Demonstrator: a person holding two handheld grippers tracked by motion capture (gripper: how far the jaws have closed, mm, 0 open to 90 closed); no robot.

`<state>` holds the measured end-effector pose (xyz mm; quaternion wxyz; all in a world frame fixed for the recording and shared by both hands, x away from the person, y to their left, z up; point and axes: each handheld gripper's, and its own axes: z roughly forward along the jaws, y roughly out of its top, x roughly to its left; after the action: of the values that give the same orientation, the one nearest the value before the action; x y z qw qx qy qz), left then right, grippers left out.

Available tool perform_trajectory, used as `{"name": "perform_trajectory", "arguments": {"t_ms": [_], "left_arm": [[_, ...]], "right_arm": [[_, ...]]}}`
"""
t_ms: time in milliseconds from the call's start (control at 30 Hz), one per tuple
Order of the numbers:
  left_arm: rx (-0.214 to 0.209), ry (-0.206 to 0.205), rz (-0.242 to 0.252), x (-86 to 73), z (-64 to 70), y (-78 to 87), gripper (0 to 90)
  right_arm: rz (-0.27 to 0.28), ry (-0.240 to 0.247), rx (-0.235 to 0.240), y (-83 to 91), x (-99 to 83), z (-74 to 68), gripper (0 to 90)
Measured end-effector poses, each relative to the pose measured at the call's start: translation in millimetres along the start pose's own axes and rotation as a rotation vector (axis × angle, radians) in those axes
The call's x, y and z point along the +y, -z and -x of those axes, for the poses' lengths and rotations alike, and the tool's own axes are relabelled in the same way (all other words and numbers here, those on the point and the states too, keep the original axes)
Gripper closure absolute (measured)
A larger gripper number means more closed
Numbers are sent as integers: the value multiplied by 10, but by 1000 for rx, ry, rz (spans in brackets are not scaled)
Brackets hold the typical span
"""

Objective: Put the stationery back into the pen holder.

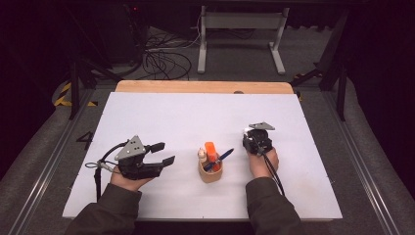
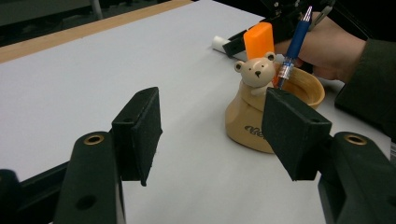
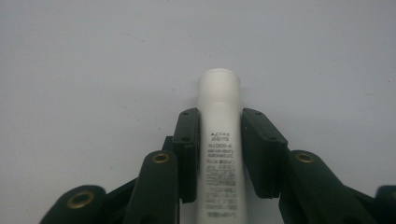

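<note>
On worktop (image 1: 161, 117): white tube (image 3: 218, 140), pinched by right gripper (image 3: 218, 154); left gripper (image 2: 210, 140) fingers spread, empty. Risk: smooth tube may slip if tilted toward wooden holder (image 1: 210, 172).

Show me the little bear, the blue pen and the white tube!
bear (image 2: 256, 71), left gripper view, on its face.
blue pen (image 2: 296, 36), left gripper view, on its blue barrel.
white tube (image 3: 219, 116), right gripper view, on its body between the right gripper's jaws.
</note>
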<state>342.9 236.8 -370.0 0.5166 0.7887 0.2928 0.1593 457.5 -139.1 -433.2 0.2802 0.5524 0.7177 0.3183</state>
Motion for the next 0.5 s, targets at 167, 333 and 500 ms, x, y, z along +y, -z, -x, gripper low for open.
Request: {"name": "perform_trajectory", "arguments": {"t_ms": [167, 333, 500], "left_arm": [[2, 0, 0, 2, 3, 2, 384], [1, 3, 1, 2, 7, 2, 384], [-24, 19, 20, 17, 11, 10, 384]], "right_arm": [[-16, 12, 11, 20, -8, -6, 687], [-32, 34, 32, 70, -27, -37, 688], [-33, 45, 40, 72, -30, -39, 675]]}}
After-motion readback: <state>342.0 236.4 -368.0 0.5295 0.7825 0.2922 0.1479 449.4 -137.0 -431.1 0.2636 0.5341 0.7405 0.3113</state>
